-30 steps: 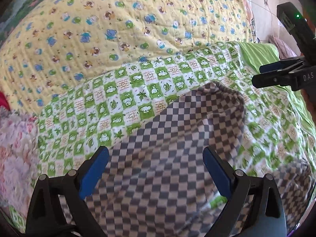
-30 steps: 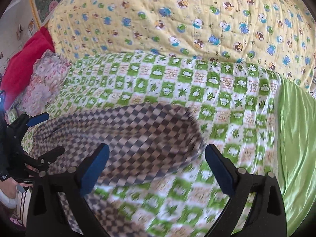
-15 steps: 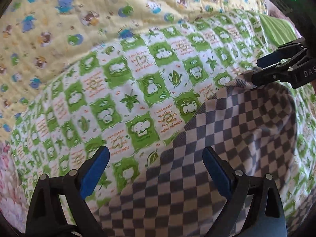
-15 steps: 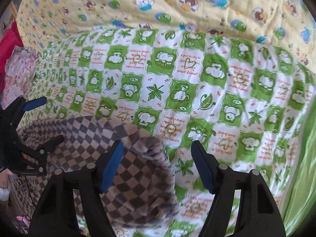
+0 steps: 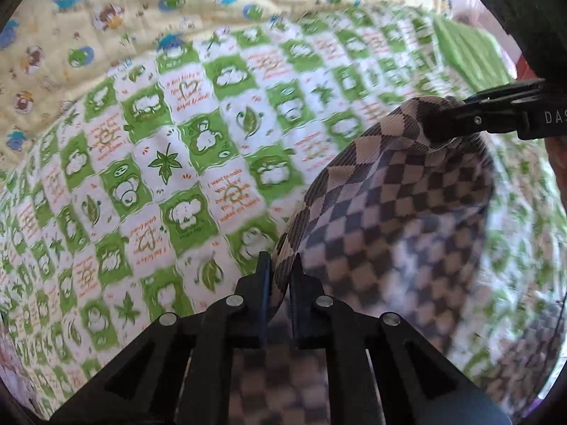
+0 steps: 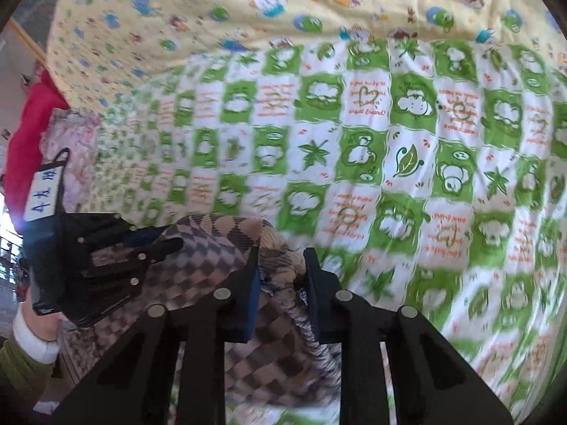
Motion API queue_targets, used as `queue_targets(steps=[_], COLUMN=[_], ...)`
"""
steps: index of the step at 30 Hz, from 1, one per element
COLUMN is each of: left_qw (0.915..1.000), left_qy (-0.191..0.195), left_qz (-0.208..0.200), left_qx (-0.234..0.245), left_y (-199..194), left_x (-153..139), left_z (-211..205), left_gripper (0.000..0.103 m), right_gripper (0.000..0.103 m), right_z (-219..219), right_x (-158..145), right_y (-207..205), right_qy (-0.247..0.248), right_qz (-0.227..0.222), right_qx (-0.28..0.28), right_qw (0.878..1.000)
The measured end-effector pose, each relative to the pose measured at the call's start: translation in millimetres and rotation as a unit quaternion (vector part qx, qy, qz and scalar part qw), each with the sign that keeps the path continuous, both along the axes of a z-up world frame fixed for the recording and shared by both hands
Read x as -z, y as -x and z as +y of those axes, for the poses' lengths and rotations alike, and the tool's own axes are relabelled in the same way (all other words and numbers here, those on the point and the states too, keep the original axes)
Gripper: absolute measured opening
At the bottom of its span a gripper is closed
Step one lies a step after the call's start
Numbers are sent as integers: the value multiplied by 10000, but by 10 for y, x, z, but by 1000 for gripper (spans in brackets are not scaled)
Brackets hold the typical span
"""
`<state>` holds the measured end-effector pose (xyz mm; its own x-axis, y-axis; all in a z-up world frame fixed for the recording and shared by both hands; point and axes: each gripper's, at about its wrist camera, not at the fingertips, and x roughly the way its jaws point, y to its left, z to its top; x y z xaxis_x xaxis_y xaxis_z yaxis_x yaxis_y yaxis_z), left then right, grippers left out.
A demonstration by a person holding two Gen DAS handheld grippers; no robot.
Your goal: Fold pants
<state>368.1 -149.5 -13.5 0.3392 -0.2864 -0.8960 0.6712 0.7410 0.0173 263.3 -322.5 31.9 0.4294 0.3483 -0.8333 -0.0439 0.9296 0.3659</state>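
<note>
Now the checkered pants (image 5: pixel 389 219) lie on the green-and-white quilt (image 5: pixel 170 163) of the bed, one edge lifted into a curved ridge running from the left gripper (image 5: pixel 280 265) to the right gripper (image 5: pixel 457 117). Both point steeply down. The left fingers (image 5: pixel 264 276) are clamped tight on a thin fold; the right gripper's (image 6: pixel 280 265) fingers are closing with bunched cloth between them. How the rest of the pants lies is cut off and blurred.
</note>
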Motion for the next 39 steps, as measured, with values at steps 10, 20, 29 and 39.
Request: queue_targets(steps=[10,20,29,39], left_qw=[9964,9936,9903,9874], left_qy=[639,739,936,954], left_qz=[-324,-92,247,669], left_qx=[455,845,999,1072], left_y=[1650,3197,3841,4071], left_x=[-725,-717,-579,-282], left_z=[176,182,186,24], left_gripper=[8,8,9,10], right_gripper=[23,23,23,23], right_z=[225,284,496,464], right_x=[-553,-483,-370,-199], right_y=[1729,2961,3533,3821], right_qy=[135,456,1305,1812], right_qz=[-471,-461,-473,25], right_qx=[-308,-202,-320,-491], right_qw=[9983,9977,9898,9822])
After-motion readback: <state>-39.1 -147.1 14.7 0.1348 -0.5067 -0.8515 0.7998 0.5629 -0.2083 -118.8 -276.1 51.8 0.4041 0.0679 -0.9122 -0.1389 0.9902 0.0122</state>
